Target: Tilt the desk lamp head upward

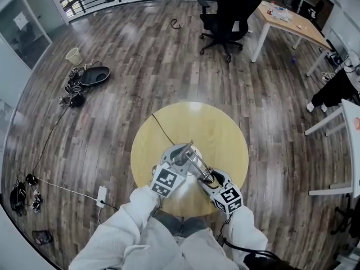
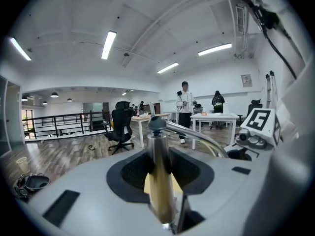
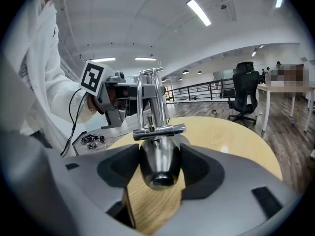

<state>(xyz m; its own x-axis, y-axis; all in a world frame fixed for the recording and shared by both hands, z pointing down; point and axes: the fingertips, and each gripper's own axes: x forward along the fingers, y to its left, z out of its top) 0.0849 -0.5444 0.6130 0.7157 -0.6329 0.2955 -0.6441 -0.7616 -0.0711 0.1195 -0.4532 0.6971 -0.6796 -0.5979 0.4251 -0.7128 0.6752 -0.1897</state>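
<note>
A chrome desk lamp (image 1: 193, 161) stands on the round wooden table (image 1: 225, 134). In the left gripper view its upright post (image 2: 158, 176) runs between the jaws of my left gripper (image 2: 160, 168), whose pads press on both sides. A thin arm (image 2: 197, 134) leads right toward my right gripper's marker cube (image 2: 260, 122). My right gripper (image 3: 158, 173) is shut on the cone-shaped lamp head (image 3: 158, 161), which points back at the camera. The lamp's twin rods (image 3: 150, 100) rise behind it. In the head view the left gripper (image 1: 180, 157) and right gripper (image 1: 207, 179) sit close together.
The lamp's black cord (image 1: 163, 129) trails over the table's far edge. On the wood floor are a black office chair (image 1: 228, 16), a desk (image 1: 292, 21), a power strip (image 1: 102, 196) and a cable pile (image 1: 79, 86). A person (image 2: 184, 107) stands far off.
</note>
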